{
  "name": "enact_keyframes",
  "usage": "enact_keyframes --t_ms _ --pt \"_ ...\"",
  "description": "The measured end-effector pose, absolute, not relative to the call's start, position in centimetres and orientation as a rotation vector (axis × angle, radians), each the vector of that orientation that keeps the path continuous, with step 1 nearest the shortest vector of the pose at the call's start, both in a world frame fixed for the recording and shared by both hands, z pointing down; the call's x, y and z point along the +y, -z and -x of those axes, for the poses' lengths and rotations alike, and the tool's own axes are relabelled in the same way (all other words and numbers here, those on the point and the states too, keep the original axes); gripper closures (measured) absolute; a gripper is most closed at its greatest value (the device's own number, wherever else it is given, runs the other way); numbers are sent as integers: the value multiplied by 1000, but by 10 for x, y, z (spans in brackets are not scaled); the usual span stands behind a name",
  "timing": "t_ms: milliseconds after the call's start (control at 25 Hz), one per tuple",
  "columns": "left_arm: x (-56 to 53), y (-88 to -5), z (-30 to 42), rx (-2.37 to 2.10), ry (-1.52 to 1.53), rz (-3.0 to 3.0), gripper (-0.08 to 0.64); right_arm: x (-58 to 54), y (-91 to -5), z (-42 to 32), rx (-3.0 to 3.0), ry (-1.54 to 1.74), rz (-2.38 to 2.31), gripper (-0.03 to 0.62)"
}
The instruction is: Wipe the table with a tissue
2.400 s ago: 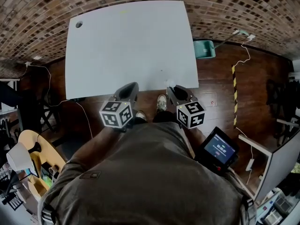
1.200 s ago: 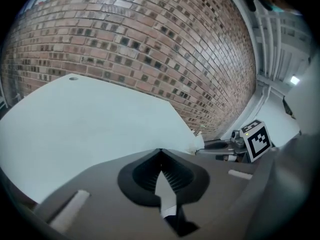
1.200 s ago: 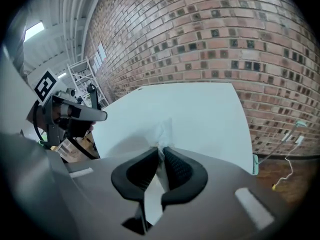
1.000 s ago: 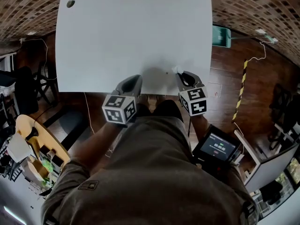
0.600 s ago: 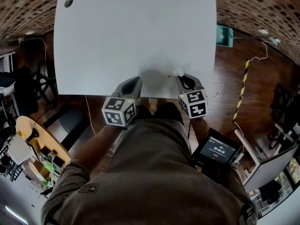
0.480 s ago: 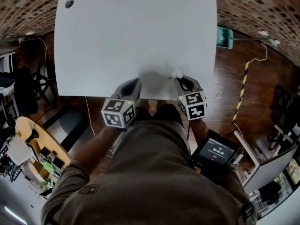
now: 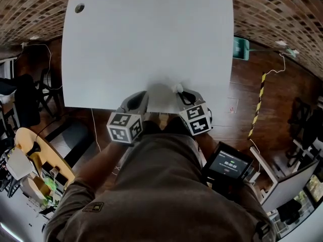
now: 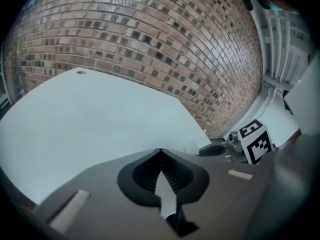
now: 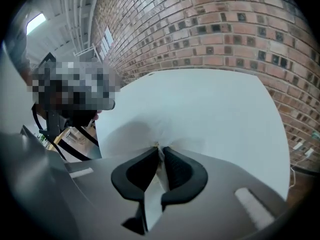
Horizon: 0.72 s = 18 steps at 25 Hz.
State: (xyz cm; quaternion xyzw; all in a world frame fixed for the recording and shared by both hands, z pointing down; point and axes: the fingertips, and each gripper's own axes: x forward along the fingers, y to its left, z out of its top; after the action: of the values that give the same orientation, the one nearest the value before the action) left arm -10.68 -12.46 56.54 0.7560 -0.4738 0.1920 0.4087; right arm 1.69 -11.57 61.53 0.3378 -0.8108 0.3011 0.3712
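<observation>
Head view: white table [image 7: 151,39], brick wall [image 8: 150,44] past its far edge | left gripper [image 7: 142,95] over the near edge, pinched shut on nothing | right gripper [image 7: 180,93] just beside it, also over the near edge, clamped on the tissue [image 7: 178,88] | tissue bunched at the jaw tips, right on the tabletop near that edge

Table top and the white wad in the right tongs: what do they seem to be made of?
Table top: probably laminate or painted board. It is smooth, matte and evenly pale grey-white, with no grain and only soft shadows.
Tissue: thin soft paper, by its look. It is white and crumpled, fanning out in faintly translucent folds where the right tongs pinch it.
</observation>
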Motion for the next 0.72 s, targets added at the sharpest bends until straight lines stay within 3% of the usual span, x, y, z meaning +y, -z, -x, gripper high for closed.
enact_keyframes --t_ms 360,720 --pt "-124 -558 121 -1211 -500 -1911 558 -98 -614 23 -2125 -781 -760 548" --pt "-127 -559 101 -1162 -525 -1945 558 -115 -614 -21 -2081 -797 -890 548"
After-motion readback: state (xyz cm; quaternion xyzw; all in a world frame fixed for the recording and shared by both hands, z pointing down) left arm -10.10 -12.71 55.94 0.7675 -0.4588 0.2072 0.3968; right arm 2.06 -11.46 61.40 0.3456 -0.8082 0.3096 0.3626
